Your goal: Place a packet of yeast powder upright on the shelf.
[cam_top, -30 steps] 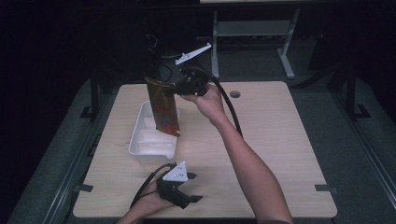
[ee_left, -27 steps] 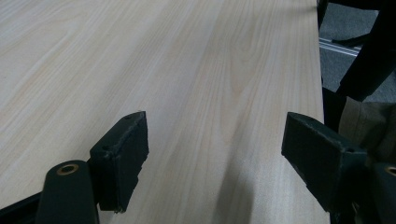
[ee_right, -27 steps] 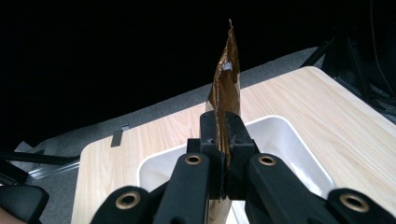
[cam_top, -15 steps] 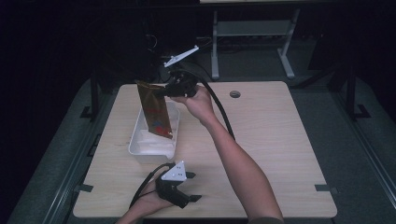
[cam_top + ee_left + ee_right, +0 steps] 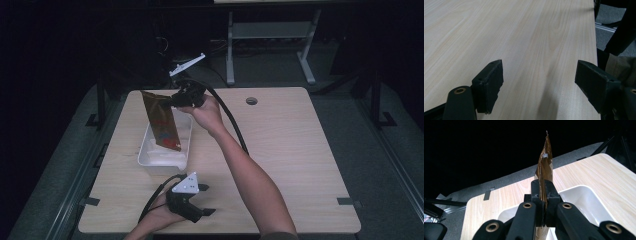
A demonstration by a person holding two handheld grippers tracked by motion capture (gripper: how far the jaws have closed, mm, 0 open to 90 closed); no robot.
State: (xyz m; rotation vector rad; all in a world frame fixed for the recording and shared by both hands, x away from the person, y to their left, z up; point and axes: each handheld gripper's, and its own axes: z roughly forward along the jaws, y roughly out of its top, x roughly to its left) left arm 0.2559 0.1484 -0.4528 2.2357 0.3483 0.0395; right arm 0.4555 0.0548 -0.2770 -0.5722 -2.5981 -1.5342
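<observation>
The tabletop (image 5: 290, 165) is the biggest thing here, a pale wood-grain slab with rounded corners and a small round cable hole (image 5: 251, 101) near its far edge, standing on grey carpeted floor (image 5: 395, 165) in a dark room with a light metal rack (image 5: 272, 40) behind it. On its left half sits a white rectangular tray (image 5: 150, 159), smooth and glossy with rounded corners and low walls (plastic or ceramic, hard to say which). Above the tray hangs a brown foil pouch (image 5: 161, 120), flat, shiny and creased, with red and blue print near its lower end, which reaches down into the tray; whether it touches the bottom I cannot tell. The right hand-held gripper (image 5: 175, 100), matte black with brass-coloured rivets and a thick black cable trailing behind, pinches the pouch's upper edge, jaws pressed together on the foil; in the right gripper view the pouch (image 5: 545, 170) shows edge-on, crinkled and torn at the top, over the tray (image 5: 584, 202). The left hand-held gripper (image 5: 202, 200), black with a grey three-cornered plate on top, rests low at the near edge of the tabletop, its blocky rubbery jaws standing wide apart over bare wood (image 5: 529, 37) with nothing between them.
</observation>
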